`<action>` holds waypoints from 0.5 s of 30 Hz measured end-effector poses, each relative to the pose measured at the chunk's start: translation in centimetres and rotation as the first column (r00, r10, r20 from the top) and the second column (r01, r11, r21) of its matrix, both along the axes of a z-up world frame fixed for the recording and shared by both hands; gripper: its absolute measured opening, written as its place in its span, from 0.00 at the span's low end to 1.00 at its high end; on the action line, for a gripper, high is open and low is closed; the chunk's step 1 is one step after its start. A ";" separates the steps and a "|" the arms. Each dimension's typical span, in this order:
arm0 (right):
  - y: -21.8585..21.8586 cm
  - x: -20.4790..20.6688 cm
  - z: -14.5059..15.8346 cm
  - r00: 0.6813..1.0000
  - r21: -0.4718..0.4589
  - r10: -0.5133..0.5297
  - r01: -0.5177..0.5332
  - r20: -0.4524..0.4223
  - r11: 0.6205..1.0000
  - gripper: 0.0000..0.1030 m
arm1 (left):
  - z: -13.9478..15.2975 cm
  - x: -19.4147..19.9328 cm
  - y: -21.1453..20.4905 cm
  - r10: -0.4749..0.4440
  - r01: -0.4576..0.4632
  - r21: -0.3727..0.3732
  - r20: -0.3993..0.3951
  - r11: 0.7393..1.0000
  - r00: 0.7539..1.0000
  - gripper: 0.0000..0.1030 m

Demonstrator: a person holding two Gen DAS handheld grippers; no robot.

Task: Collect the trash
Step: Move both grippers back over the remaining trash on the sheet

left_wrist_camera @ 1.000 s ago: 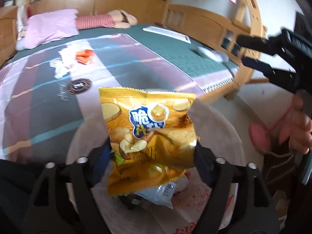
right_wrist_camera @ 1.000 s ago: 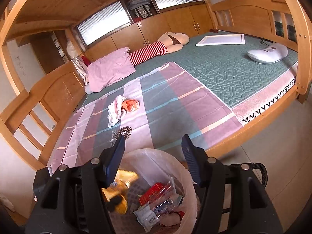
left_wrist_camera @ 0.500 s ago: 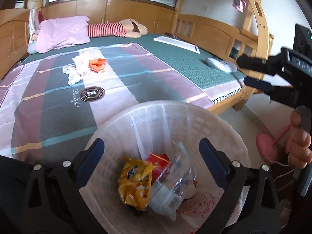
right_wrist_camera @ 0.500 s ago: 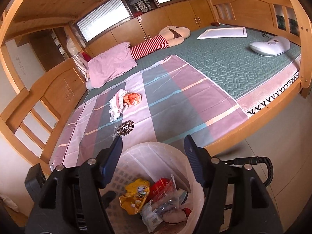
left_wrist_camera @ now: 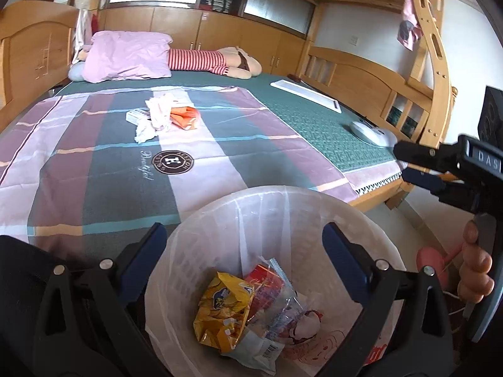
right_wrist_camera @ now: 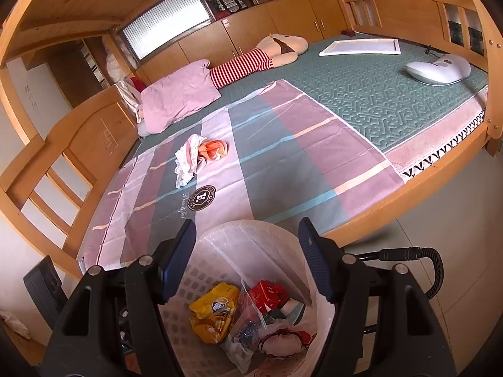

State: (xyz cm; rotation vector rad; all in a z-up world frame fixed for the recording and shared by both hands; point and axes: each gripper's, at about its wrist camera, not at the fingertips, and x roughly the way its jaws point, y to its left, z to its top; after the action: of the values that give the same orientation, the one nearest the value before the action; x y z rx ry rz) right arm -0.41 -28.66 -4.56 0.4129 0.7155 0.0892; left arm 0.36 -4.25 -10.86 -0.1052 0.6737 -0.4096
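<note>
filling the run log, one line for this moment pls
left gripper: open, empty | chip bag: in bin | tissues, orange wrapper: on bed

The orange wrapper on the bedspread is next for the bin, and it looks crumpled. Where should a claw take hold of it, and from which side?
Judging from the pictures, grip the orange wrapper at its right-hand end, coming down from above on the side away from the white tissue. The tissue lies against its left edge, so that side risks catching both. Its raised folds should give the fingers something to pinch.
</note>
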 end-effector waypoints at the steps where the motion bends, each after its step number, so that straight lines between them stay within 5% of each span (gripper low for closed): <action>1: 0.1 0.1 -0.1 1.000 -0.002 0.003 -0.003 -0.005 1.000 0.65 | 0.0 0.0 0.2 0.009 -0.009 -0.005 -0.002 1.000 1.000 0.96; 9: 1.8 1.0 -1.9 0.998 -0.079 0.023 -0.028 -0.065 0.996 0.65 | -0.3 1.2 2.2 0.113 -0.113 -0.010 -0.009 0.994 0.994 0.96; 15: 2.5 1.9 -2.8 0.995 -0.153 0.020 -0.035 -0.100 0.988 0.70 | -0.3 4.5 5.2 0.262 -0.261 0.032 -0.025 0.965 0.965 0.96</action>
State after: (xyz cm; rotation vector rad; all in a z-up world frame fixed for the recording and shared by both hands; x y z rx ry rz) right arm 1.53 -26.17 -7.35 0.2602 0.8195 0.0394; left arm 4.83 0.98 -11.13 -0.1716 0.6832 -0.1442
